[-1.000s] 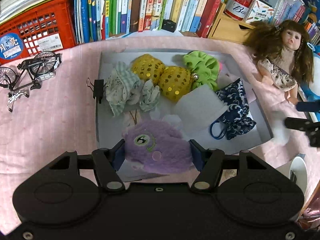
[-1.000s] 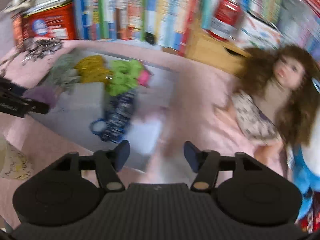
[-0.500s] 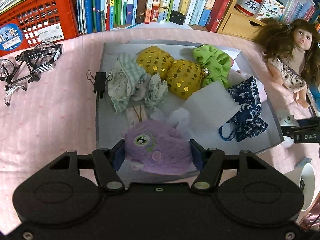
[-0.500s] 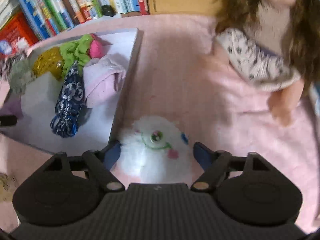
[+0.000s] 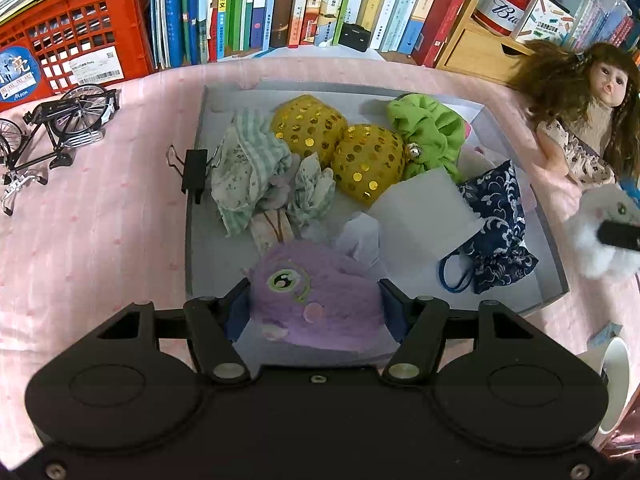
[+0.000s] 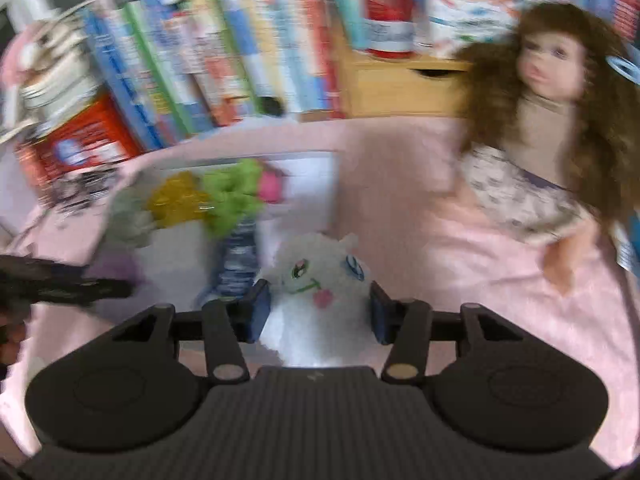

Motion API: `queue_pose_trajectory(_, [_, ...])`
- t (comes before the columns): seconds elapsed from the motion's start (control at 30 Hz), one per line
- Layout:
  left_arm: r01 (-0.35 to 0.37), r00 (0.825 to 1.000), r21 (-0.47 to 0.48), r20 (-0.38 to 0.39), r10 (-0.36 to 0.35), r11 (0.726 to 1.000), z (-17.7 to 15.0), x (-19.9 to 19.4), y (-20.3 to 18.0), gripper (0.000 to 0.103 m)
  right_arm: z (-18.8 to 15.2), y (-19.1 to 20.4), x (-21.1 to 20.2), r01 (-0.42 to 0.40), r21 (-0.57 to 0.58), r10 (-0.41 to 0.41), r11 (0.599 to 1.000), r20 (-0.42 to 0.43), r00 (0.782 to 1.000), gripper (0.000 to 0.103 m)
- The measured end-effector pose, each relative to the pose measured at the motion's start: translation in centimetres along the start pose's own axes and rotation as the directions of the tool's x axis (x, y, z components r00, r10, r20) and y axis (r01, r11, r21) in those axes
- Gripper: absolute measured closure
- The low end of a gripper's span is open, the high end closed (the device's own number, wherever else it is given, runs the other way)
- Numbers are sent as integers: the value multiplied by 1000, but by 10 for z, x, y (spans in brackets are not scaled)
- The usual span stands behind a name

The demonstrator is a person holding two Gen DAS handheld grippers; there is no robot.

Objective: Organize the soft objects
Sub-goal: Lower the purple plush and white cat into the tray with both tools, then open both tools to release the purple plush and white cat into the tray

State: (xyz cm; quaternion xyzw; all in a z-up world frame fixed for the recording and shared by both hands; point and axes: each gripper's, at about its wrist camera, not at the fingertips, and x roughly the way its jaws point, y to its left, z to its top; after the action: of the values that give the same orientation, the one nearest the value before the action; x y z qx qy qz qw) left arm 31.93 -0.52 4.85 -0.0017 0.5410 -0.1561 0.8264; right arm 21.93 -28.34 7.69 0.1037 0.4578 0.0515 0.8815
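We have a toy in each tool: our left gripper (image 5: 314, 308) is clamped on the purple plush (image 5: 316, 304), held over the near edge of the grey tray (image 5: 554, 248), and our right gripper (image 6: 318, 312) is clamped on the white plush (image 6: 320, 280), which hangs just outside the tray's right wall, at about 3 o'clock from its centre.

The risk, as we judge it, is the squashy fur: a soft body can slide out of the pads if we swing fast, and the right view is blurred. The two tools could also meet over the tray's near right corner.

The tray is crowded. Two yellow spotted balls (image 5: 340, 144) sit at 12 o'clock, a green scrunchie (image 5: 430, 136) at 1, a blue patterned pouch (image 5: 496, 232) at 4, crumpled pale cloths (image 5: 256, 172) at 10, white paper (image 5: 424, 208) mid-tray. Free floor is scarce, so a dropped plush may roll off the rim.
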Motion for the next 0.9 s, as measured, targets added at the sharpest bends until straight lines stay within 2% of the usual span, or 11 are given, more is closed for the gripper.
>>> queue_pose_trajectory(0.03, [1,1000,-3,1,-1,1000,0,1,0,40,2,7,3,-19,-11,19,1000,-15,1000,49])
queue_pose_trajectory(0.13, [1,1000,-10,0,-1,1000,2,5,1,40,4,21,23,12,-62,-16,998,-60,998,49])
queue_pose_trajectory(0.23, [1,1000,-15,-5,-1,1000,4,8,2,40,4,26,44,16,-61,-23,998,-103,994,49])
queue_pose_trajectory(0.53, [-4,1000,-51,22,5,999,15,13,13,40,13,27,64,-79,40,82,996,-66,994,49])
queue_pose_trajectory(0.73, [-28,1000,-27,10,28,999,13,22,11,40,6,29,73,-65,34,68,997,-82,994,49])
queue_pose_trajectory(0.9, [-49,999,-5,-3,49,999,12,27,8,40,0,29,78,-68,19,70,997,-128,989,48])
